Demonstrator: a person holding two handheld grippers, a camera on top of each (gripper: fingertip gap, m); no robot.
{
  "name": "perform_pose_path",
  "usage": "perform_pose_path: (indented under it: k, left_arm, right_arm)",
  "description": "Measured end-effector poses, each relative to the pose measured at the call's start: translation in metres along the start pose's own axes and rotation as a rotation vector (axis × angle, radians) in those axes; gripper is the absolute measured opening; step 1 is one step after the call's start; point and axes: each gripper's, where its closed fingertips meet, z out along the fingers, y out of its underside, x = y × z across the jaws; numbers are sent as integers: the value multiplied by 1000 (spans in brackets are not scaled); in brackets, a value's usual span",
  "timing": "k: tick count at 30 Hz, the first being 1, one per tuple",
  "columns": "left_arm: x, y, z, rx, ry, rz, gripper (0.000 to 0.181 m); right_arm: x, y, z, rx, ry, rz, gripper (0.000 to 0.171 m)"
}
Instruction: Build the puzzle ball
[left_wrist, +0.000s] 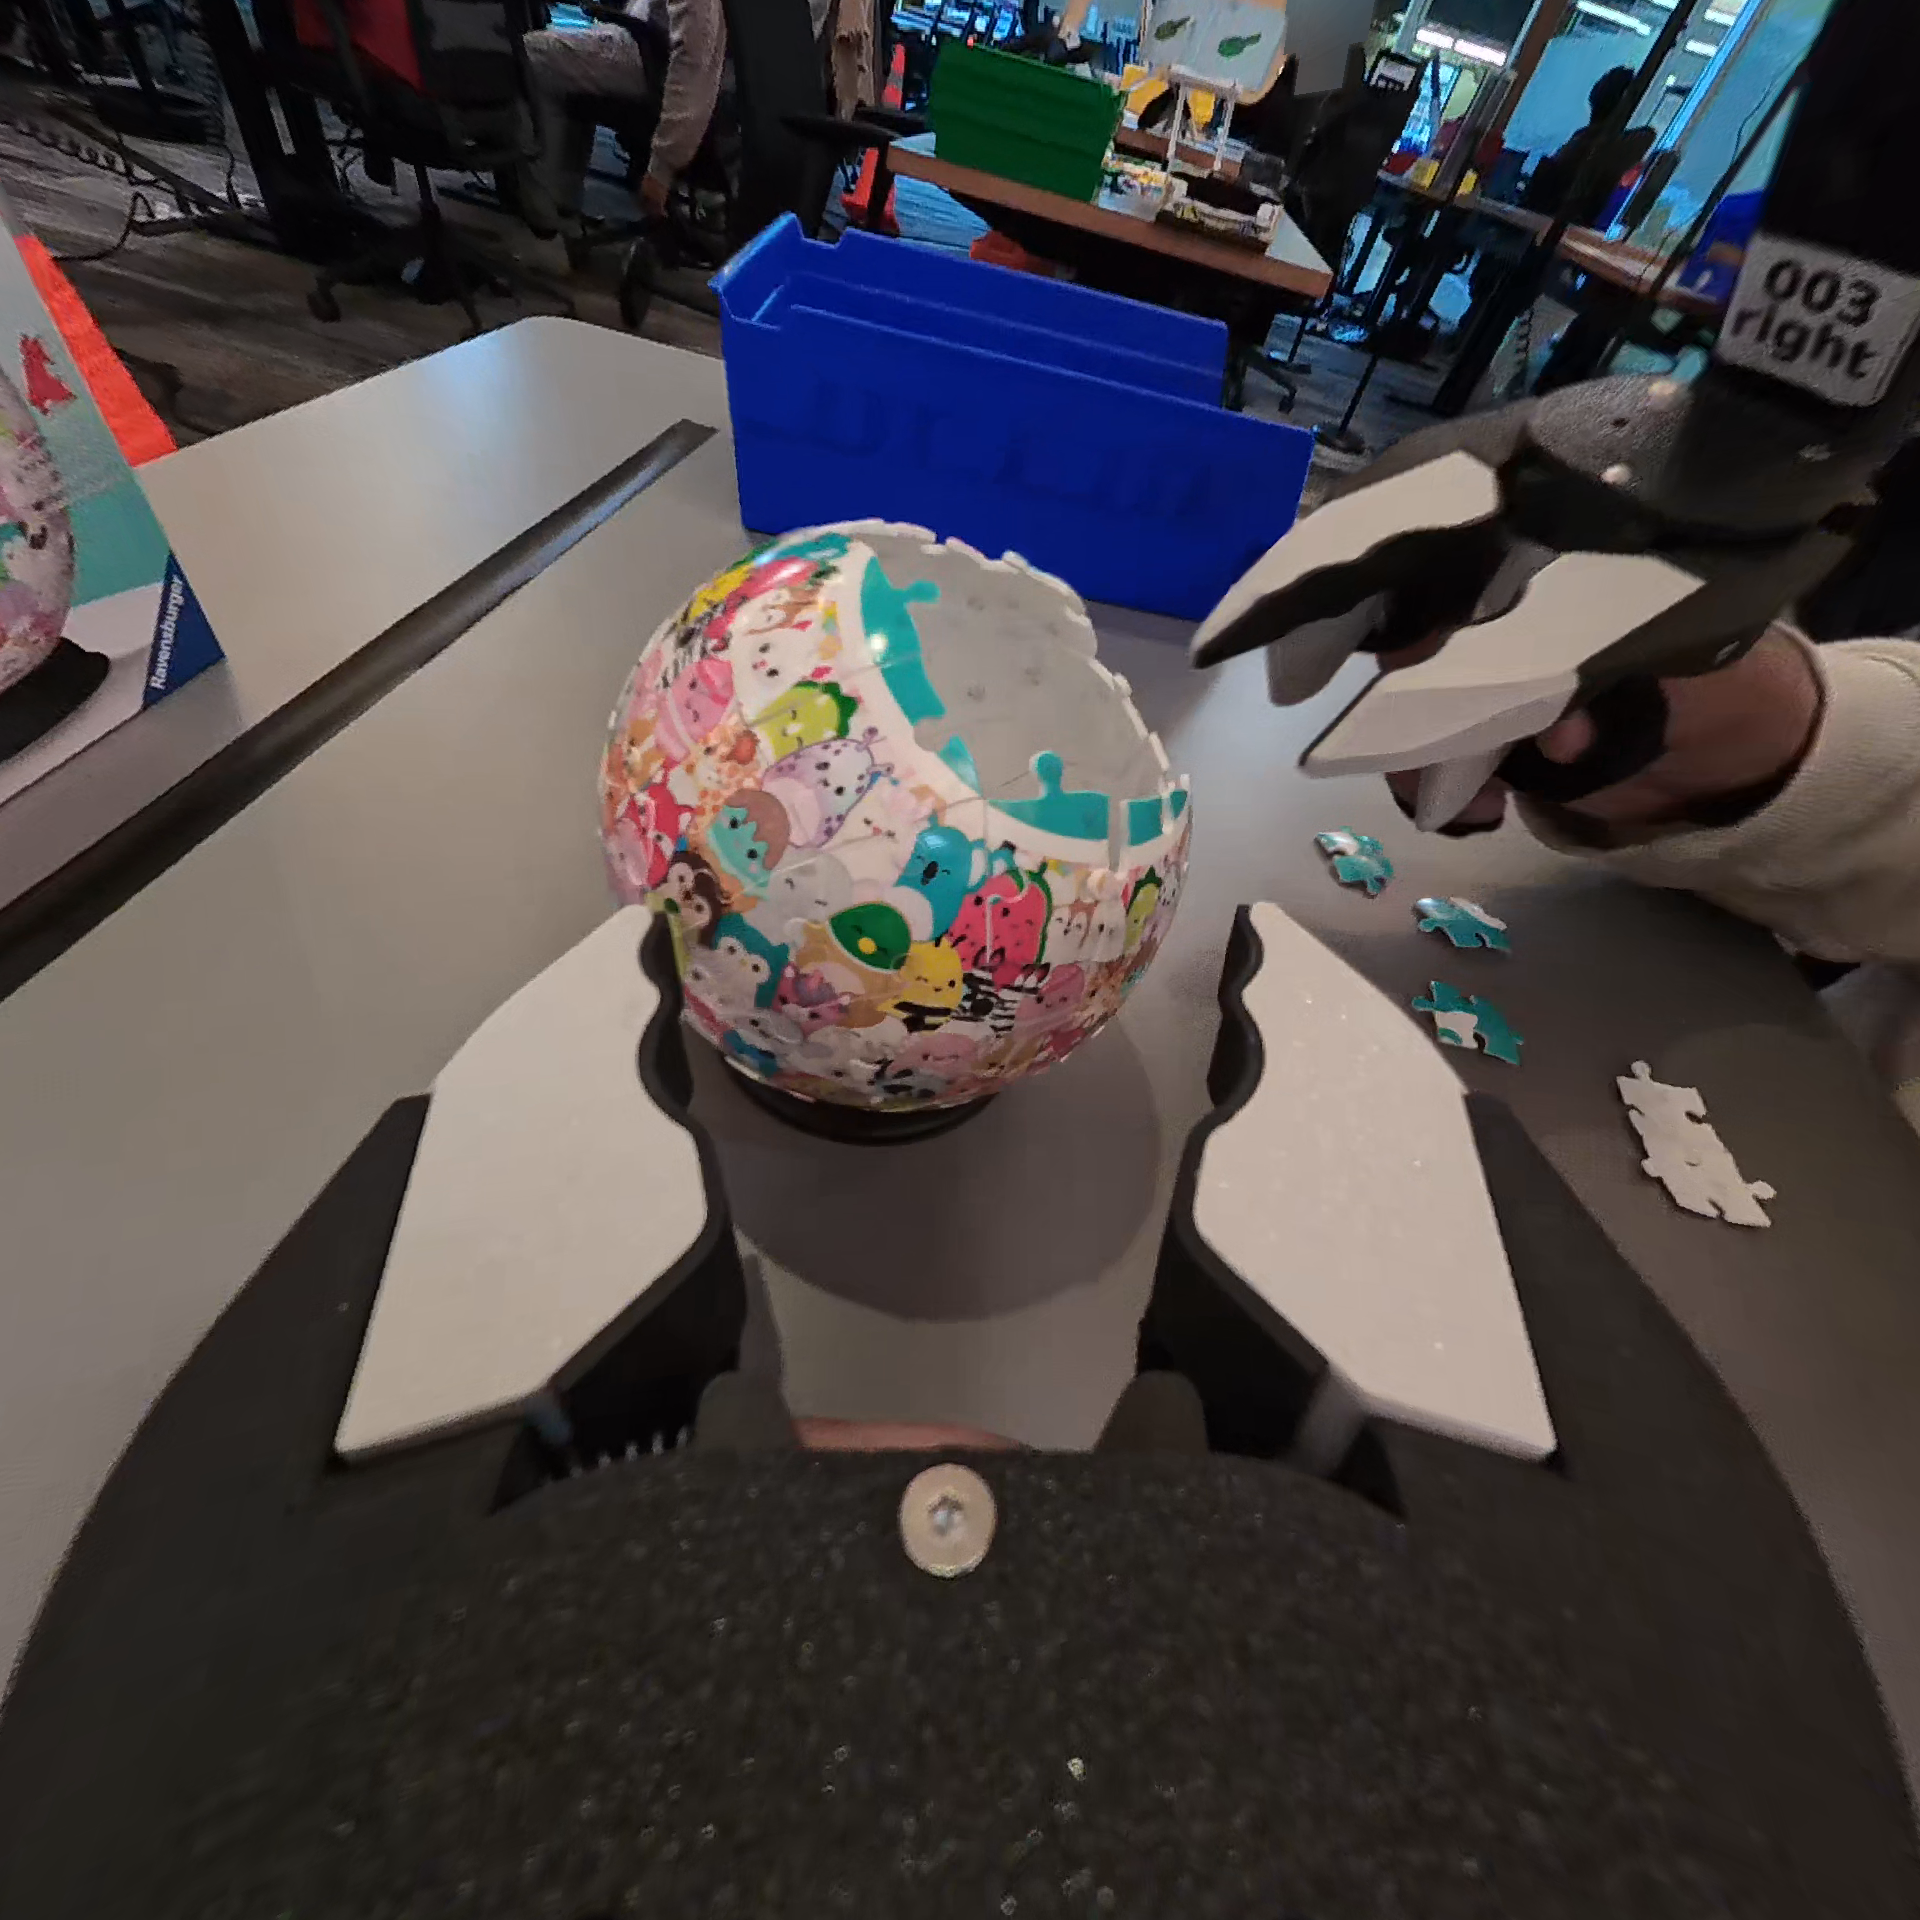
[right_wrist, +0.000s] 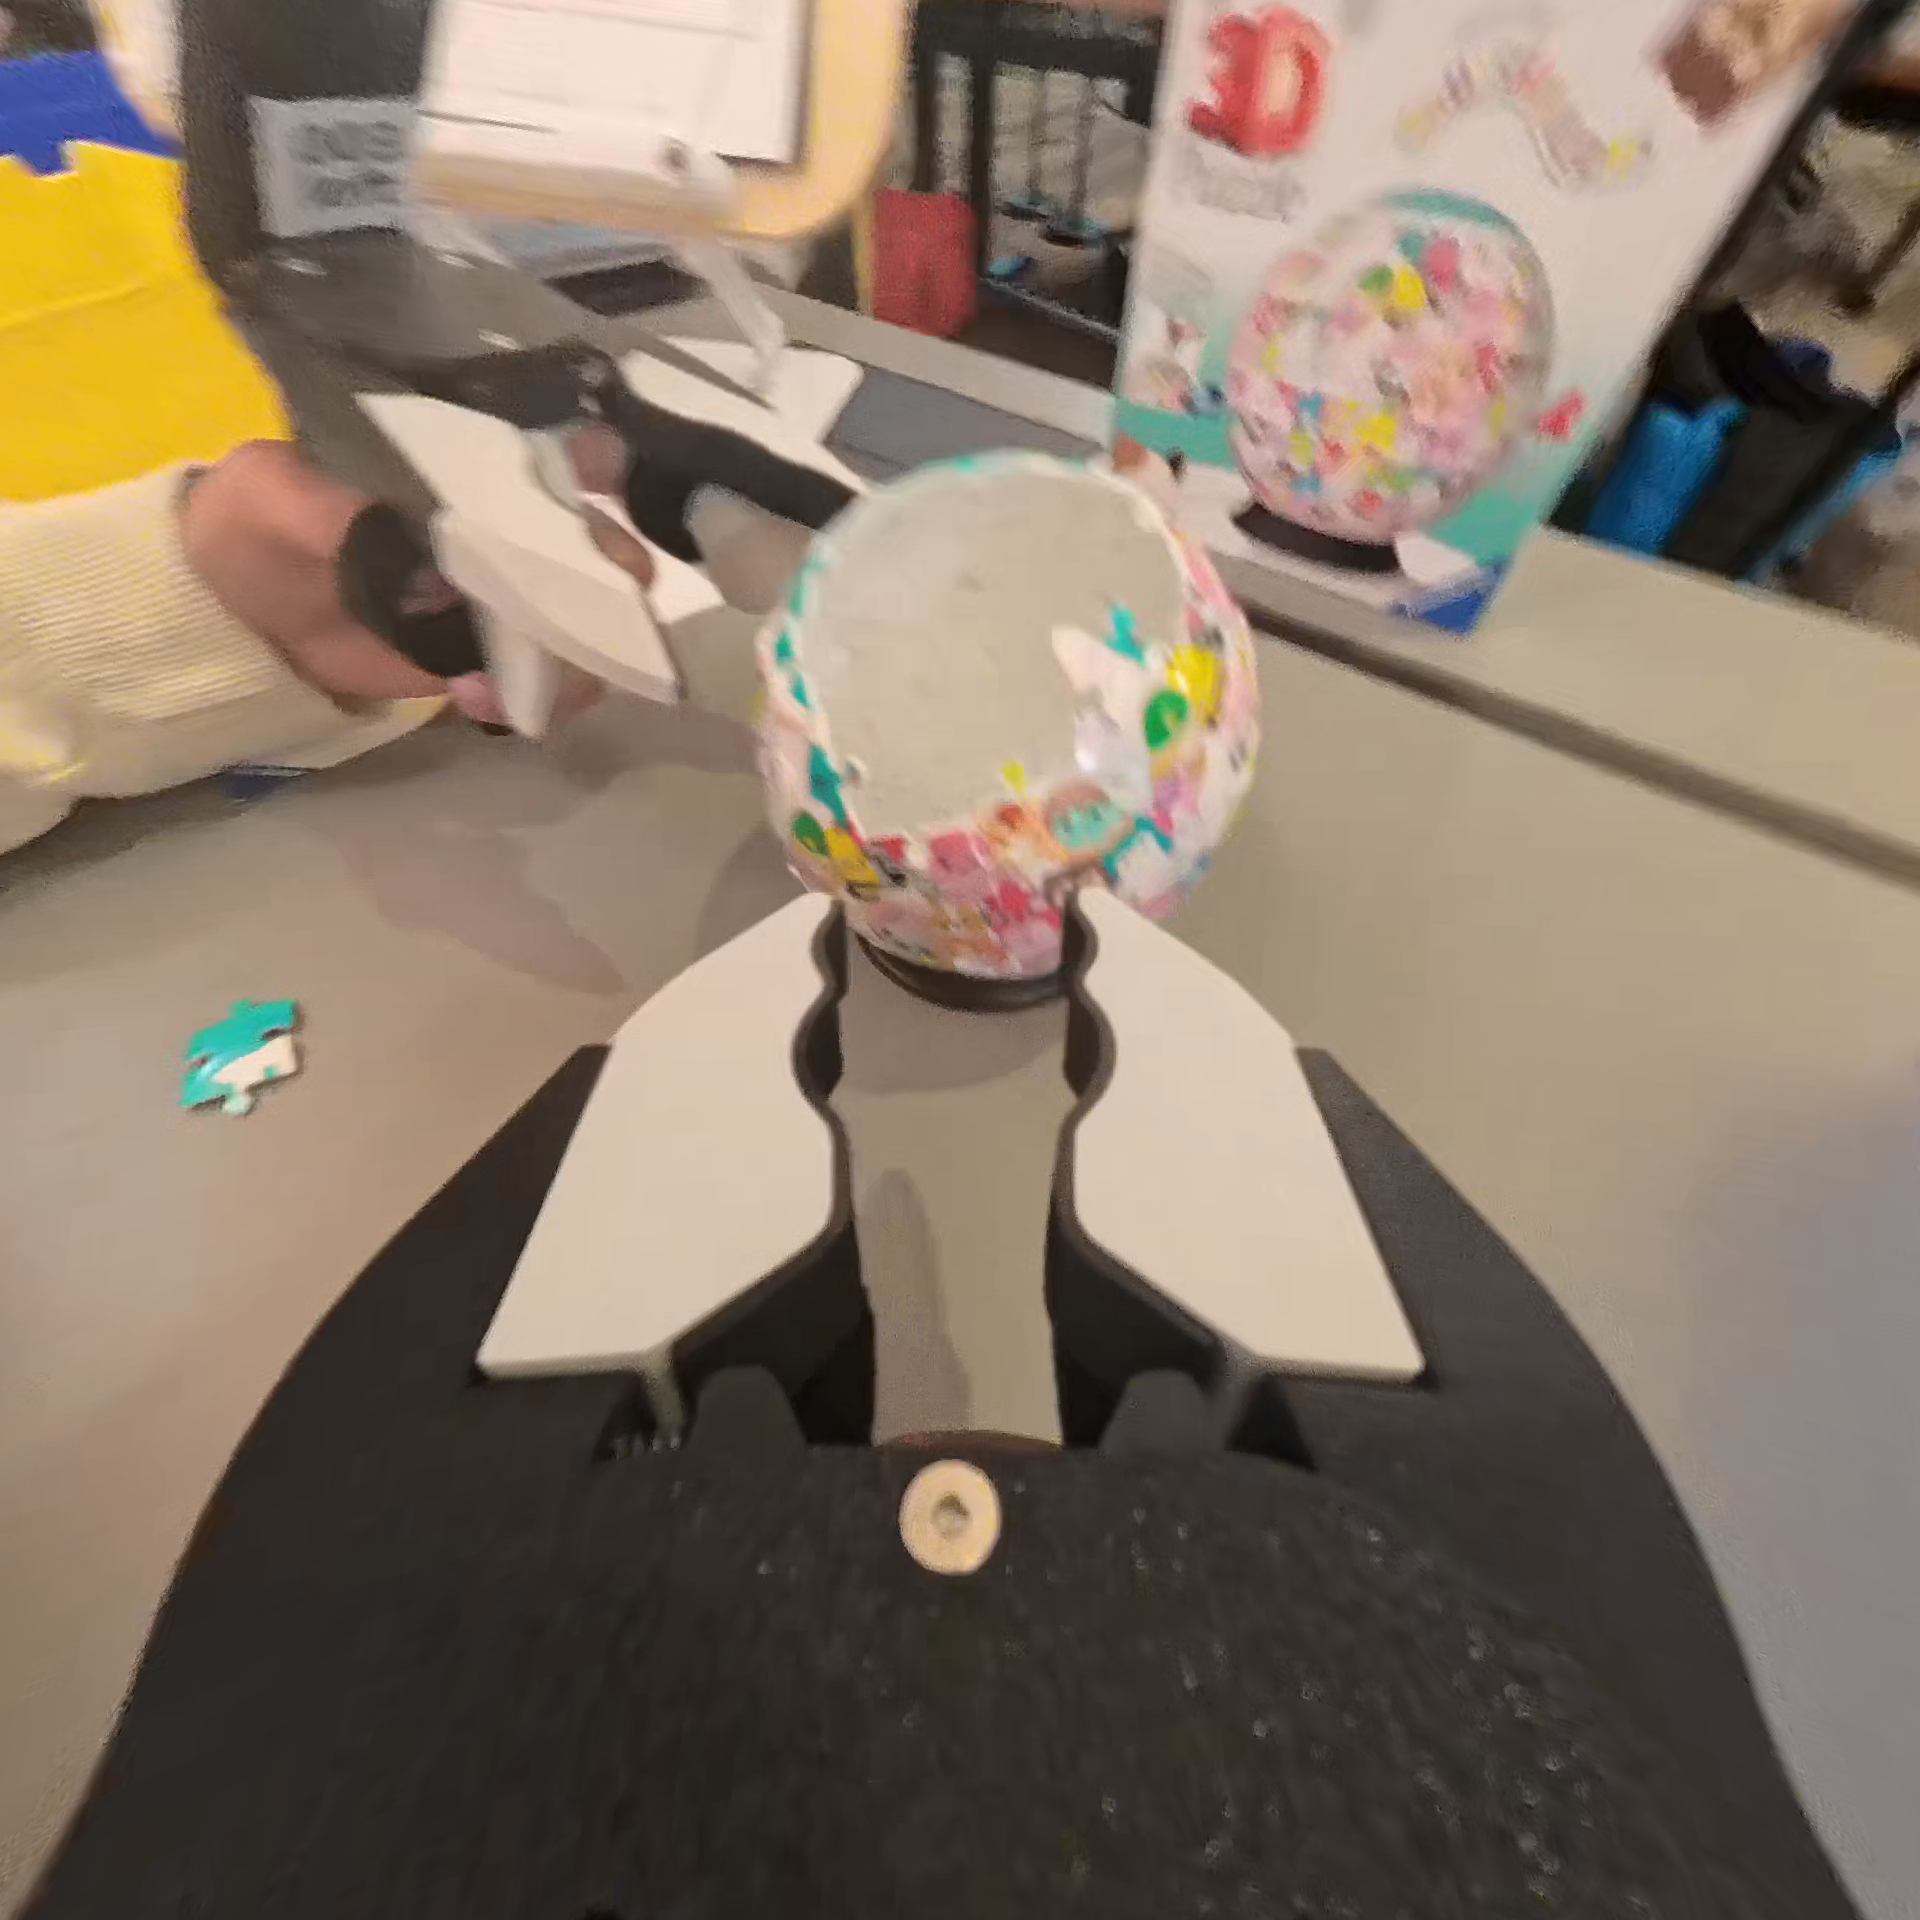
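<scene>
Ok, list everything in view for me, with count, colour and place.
ball: one, multicoloured, open at top, on a black stand mid-table.
loose pieces: three teal-and-white, right of the ball.
joined pieces: one white strip, face down, nearest of the pieces.
bin: one, blue, behind the ball.
box: one, white and teal, upright at the table's left.
table: grey.
left tongs: open, empty, straddling the ball's near side.
right tongs: open, empty, in the air right of the ball.

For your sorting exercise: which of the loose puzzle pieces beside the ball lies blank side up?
The white piece, nearest the camera in the left wrist view. The other three show teal print.
</scene>
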Motion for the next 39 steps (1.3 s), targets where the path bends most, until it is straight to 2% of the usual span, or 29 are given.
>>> perform_pose_path:
  k: [3,4,6,10,18,22,24,28,33,39]
  left_arm:
    - [1,1,4,-1,-24,10,99]
    - [1,1,4,-1,-35,11,99]
    - [2,2,5,-9,-54,17,99]
    - [9,6,4,-8,-69,3,97]
    - [16,10,5,-5,-110,-13,98]
    - [17,10,6,-1,-118,-14,97]
    - [17,10,6,-6,-122,-10,97]
    - [17,10,6,-8,-120,-10,96]
    - [15,11,6,-13,-132,-5,92]
    - [13,12,8,-17,-132,-19,96]
  right_arm:
    - [7,29,14,-103,-4,150,75]
    - [1,33,21,-122,-61,206,82]
    - [-3,32,30,-118,-134,294,82]
    - [-6,22,39,-90,-234,342,103]
    - [3,9,42,-30,-290,495,113]
    - [12,13,47,-50,-248,531,100]
    - [12,12,48,-49,-259,546,101]
    - [7,12,48,-50,-284,514,111]
    - [7,10,50,-47,-278,516,115]
    - [4,18,56,-74,-191,443,121]
